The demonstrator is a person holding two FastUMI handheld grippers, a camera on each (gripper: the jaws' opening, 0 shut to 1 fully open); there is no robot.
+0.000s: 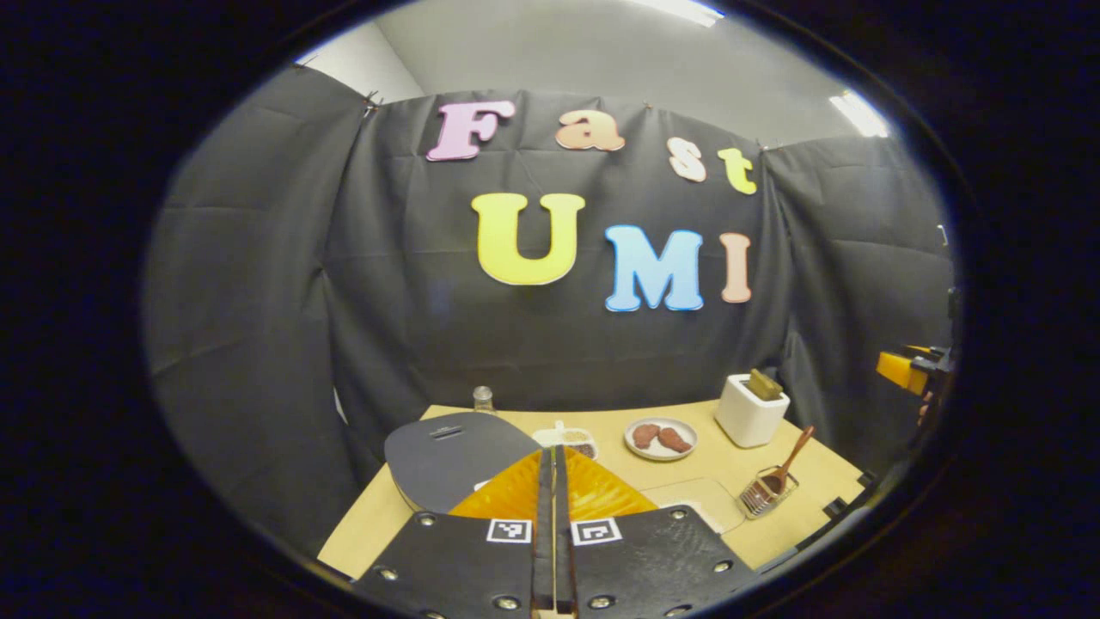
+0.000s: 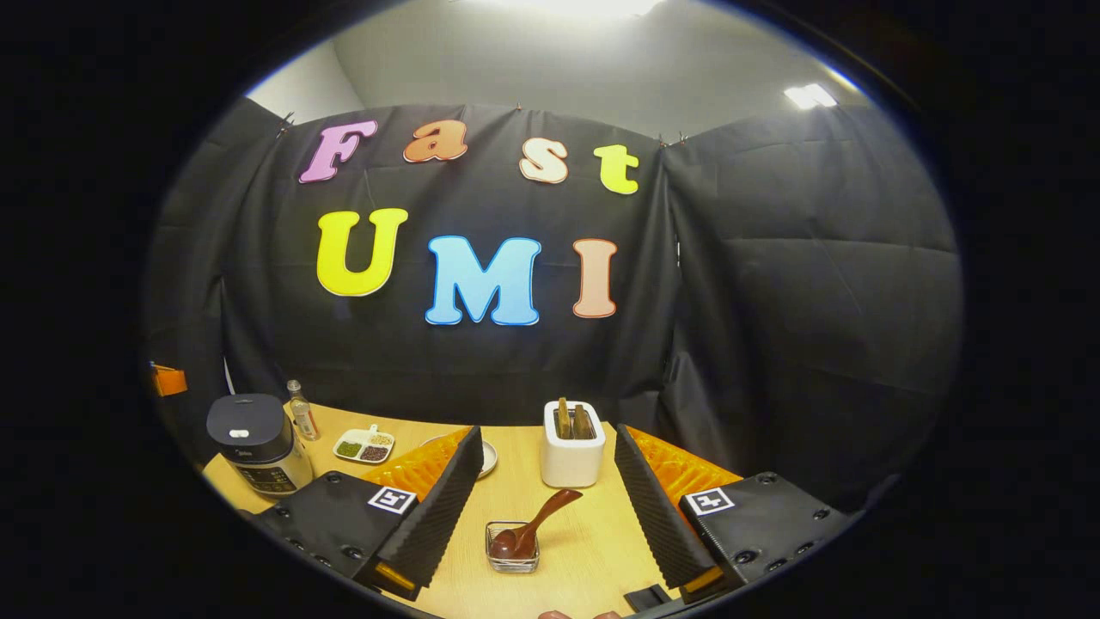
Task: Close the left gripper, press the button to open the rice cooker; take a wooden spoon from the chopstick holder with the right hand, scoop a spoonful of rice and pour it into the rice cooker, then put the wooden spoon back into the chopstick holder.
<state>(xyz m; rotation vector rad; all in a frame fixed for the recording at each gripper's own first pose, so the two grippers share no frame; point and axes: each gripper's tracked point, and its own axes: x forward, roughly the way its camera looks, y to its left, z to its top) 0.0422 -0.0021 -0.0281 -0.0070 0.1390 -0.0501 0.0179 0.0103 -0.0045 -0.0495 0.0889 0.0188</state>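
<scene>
The rice cooker (image 2: 258, 440) sits at the table's far left with its lid down, so we judge the button not yet pressed. Our left gripper (image 1: 553, 481) is pressed together above it; our right gripper (image 2: 544, 494) is spread, near the wooden spoon (image 2: 528, 526), untouched in its holder (image 2: 513, 550).

One rice cooker (image 2: 258, 443), lid shut. One small bottle (image 2: 301, 411) beside it. One divided dish (image 2: 364, 446) with three compartments of grains. One plate (image 1: 660, 438) holding two reddish-brown pieces. One white toaster (image 2: 572, 456) with two slices in its slots. One chopstick holder (image 2: 512, 545), clear-walled, with one wooden spoon (image 2: 534, 523) in it. One wooden table (image 2: 593, 550).
</scene>
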